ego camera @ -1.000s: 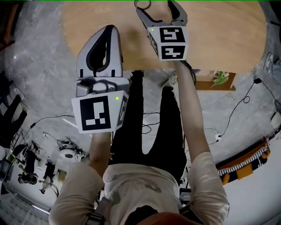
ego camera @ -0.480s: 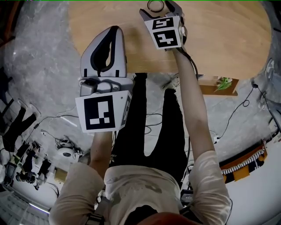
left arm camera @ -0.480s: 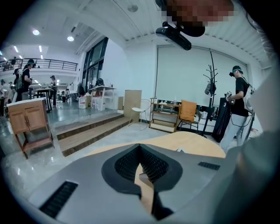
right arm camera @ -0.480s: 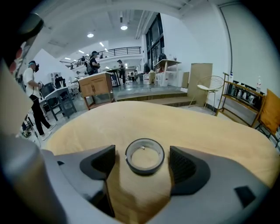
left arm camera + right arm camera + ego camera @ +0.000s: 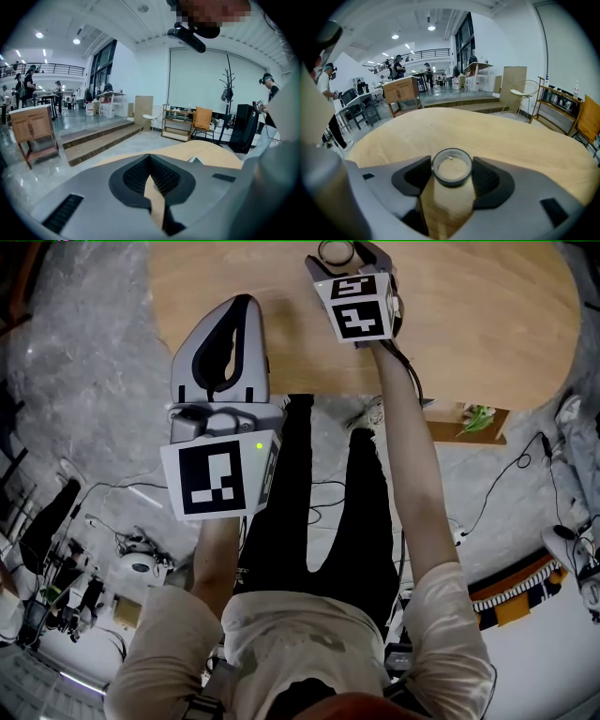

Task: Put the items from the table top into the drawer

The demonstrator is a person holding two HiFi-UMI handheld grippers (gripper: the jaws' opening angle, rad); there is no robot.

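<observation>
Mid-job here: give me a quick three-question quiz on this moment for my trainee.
1. True or false: the left tongs hold something.
2. What sits between the right tongs?
3. The ring is: A flat on the table, B lifted above it, C tipped on edge.
Key: 1 false, shut and empty. 2 the ring; the tongs have just been closing, pads touching it. 3 A.

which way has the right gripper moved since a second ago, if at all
Yes: the right gripper moved further in from the table's near edge; its jaws have just been closing with the ring between them.
</observation>
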